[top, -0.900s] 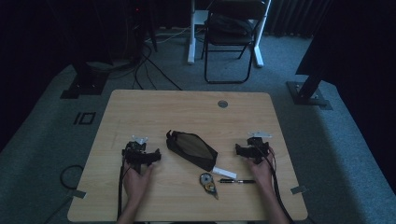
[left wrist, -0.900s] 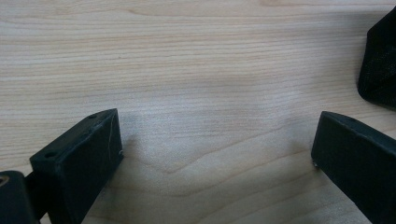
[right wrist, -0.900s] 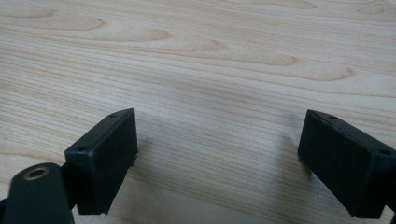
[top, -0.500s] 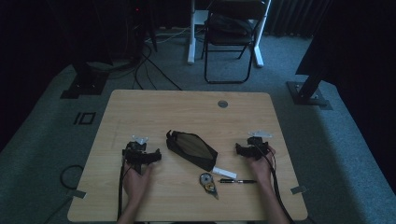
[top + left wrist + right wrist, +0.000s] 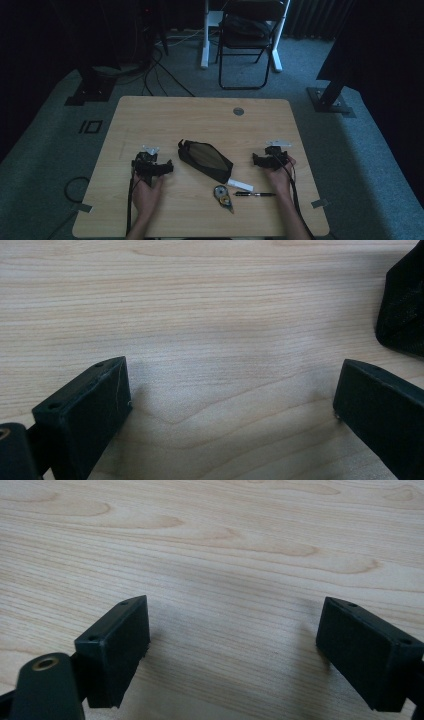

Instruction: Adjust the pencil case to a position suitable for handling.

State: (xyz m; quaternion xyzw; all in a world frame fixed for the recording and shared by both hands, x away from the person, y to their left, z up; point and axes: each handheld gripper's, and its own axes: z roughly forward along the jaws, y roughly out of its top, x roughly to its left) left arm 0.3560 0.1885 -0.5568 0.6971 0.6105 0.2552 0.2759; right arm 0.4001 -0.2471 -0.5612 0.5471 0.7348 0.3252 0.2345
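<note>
From the high view I have the left gripper [image 5: 167, 166] resting on the table [image 5: 165, 115] at the near left, and the right gripper [image 5: 256, 159] at the near right; both sit with jaws spread and nothing between them. The black pouch [image 5: 205, 160] lies flat between the two, slanting from far left to near right, nearer to my left tool than my right; I judge it soft and light, a fabric case that will sag and fold if lifted by one corner, so I would pinch it by the stiffer seam or the end at its far left, where a tab seems to stick up, though that is too small to be sure of. Just beside its near right corner lies a small white stick [image 5: 240, 185], then a dark pen [image 5: 254, 194] to the right, and a round tape dispenser [image 5: 222, 193] nearer to me; these crowd the near end, so that is the awkward side to approach; the far end is free.

In the left gripper view the jaws stand wide apart over bare wood; the pouch's dark edge [image 5: 405, 300] shows at the upper right, near but apart from the jaw.

In the right gripper view the jaws are likewise released, with only wood grain between them.
</note>
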